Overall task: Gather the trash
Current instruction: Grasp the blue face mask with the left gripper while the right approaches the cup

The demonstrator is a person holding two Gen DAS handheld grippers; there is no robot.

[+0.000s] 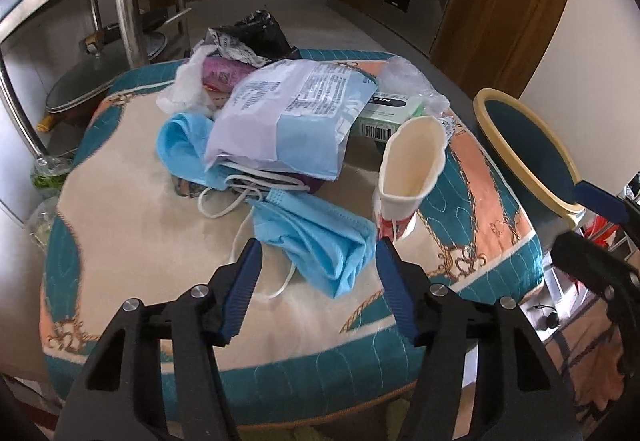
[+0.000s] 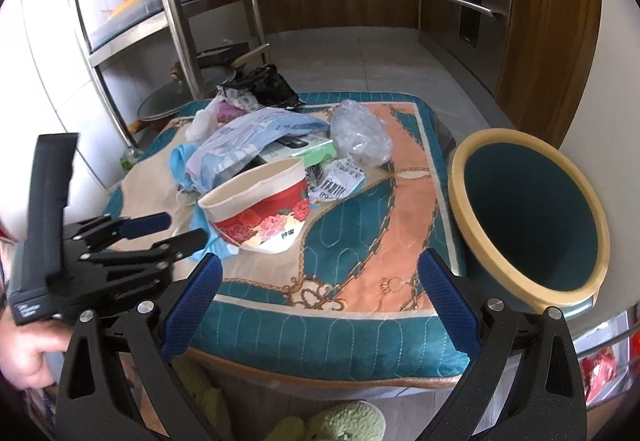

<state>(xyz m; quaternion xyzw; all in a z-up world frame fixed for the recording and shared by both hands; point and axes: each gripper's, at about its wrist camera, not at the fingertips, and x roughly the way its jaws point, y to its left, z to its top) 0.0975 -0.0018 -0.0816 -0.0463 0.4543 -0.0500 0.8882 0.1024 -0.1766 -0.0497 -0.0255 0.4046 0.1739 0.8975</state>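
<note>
The left gripper (image 1: 316, 253) is seen with its blue-padded jaws part-way apart, nothing clamped yet. The crumpled light-blue face mask (image 1: 320, 245) sits right between the tips, but the pads aren't pressing on it as far as can be told. The right gripper (image 2: 320, 281) is held wide open and empty over the near edge of the teal-and-peach quilted cushion (image 2: 360, 201).

Everything else can be placed off that mask. A squashed white paper cup with red flowers (image 1: 408, 165) lies just beside it. The heap with the pale printed plastic wrapper (image 1: 288, 113) and the green cardboard box (image 1: 384, 117) is behind it. The round teal bin with a cream rim (image 2: 528, 217) stands off past the cup, beside the cushion.

For a clean pick, the bunched fold should probably be pinched rather than a loose edge. The white ear loops (image 1: 224, 205) should be watched, since the second mask in the heap could get dragged along.
</note>
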